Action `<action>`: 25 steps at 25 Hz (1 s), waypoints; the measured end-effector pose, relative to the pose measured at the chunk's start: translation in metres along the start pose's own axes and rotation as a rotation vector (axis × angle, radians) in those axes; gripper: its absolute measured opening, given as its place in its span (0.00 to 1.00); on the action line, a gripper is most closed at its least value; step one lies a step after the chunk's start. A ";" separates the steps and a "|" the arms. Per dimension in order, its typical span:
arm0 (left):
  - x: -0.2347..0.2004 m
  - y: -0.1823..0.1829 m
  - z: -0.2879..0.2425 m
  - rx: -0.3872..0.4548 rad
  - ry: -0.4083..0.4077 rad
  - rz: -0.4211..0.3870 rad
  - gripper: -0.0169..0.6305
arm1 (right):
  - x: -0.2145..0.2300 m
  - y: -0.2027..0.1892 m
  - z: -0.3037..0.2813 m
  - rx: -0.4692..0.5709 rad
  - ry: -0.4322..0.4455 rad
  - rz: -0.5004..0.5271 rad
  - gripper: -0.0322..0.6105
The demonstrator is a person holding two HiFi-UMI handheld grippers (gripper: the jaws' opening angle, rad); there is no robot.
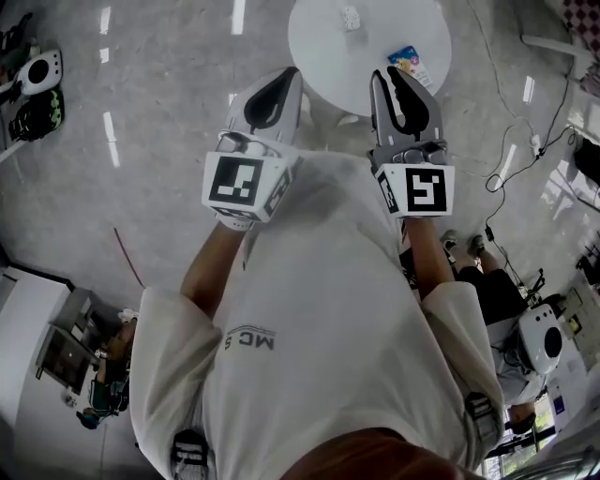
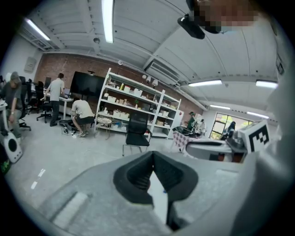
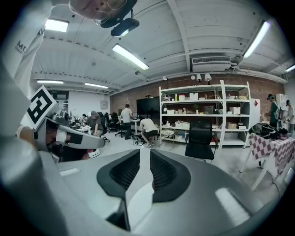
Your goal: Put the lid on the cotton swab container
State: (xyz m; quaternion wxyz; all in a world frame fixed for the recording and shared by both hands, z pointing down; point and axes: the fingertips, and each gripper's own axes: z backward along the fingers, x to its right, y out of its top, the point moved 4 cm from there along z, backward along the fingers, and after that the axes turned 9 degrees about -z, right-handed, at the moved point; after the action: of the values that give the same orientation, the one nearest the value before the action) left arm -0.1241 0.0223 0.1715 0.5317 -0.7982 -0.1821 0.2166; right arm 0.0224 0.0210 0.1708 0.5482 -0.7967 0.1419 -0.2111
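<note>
Holds left tool shut and empty, right tool slightly parted and empty, both before chest, presumably readied for reaching. Shows likely cotton swab container on tabletop ahead, well apart; lid not discernible.

- Cotton swab container: small pale, speckled obj on the round white tabletop, at approx. 12 o'clock in head view and just past the tabletop's middle, standing alone.
- Too small to tell its shape, whether it's upright, or open vs closed.
- Lid: can't be told apart from the container at this size.
</note>
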 end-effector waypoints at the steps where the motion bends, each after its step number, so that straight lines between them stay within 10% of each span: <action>1: -0.005 0.000 -0.005 -0.008 -0.002 0.007 0.03 | 0.003 -0.001 -0.007 -0.004 0.001 -0.004 0.16; 25: -0.048 -0.131 -0.169 -0.210 -0.091 0.211 0.03 | 0.121 -0.159 -0.135 -0.131 -0.011 -0.010 0.24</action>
State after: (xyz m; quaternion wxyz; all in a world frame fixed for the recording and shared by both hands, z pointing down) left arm -0.0811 -0.0848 0.3584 0.4106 -0.8535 -0.1431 0.2871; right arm 0.0600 -0.0873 0.3832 0.4943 -0.8329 0.1482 -0.1997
